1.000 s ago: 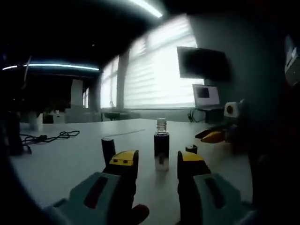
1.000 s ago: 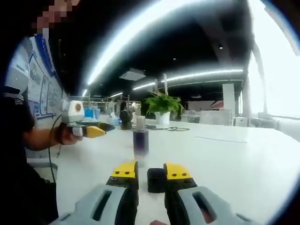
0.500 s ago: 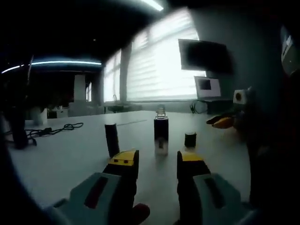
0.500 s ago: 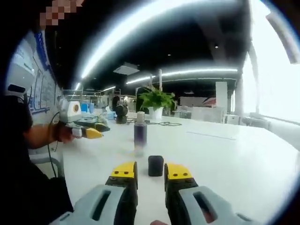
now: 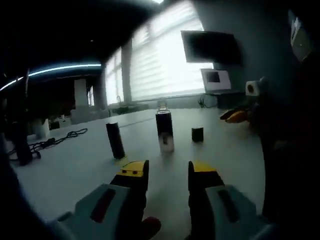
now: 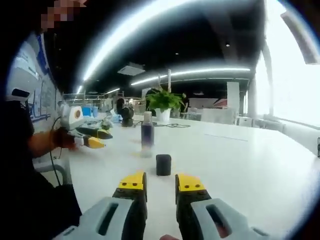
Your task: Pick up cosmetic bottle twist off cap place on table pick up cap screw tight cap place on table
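Left gripper view gives me the white table [image 5: 75, 170] as the biggest thing, running back to a wall of bright blinds [image 5: 165, 60] with a dark screen [image 5: 210, 47] mounted beside them. On the table the cosmetic bottle [image 5: 164, 131] stands upright, ahead of my left gripper [image 5: 165, 172] and apart from it. It is a slim bottle with a dark, purplish body and a clear, bare threaded neck on top; its lower part looks paler, though the blur keeps me from saying more. To its left stands a dark cylinder [image 5: 115, 140], leaning slightly in this view, and to its right, a little farther back, sits the cap [image 5: 197, 134], a small black block, well clear of the bottle. The left gripper's yellow-tipped jaws are parted with nothing between them.

In the right gripper view I see the same table [image 6: 240, 160], a potted plant [image 6: 162, 102] far back, and the bottle [image 6: 147, 136] upright beyond the cap [image 6: 163, 164], which rests on the surface just ahead of my right gripper [image 6: 160, 182]. Those jaws stand narrowly apart, holding nothing and not touching the cap. At the left, the person's hand [image 6: 57, 140] holds the other gripper [image 6: 95, 139] above the table edge.
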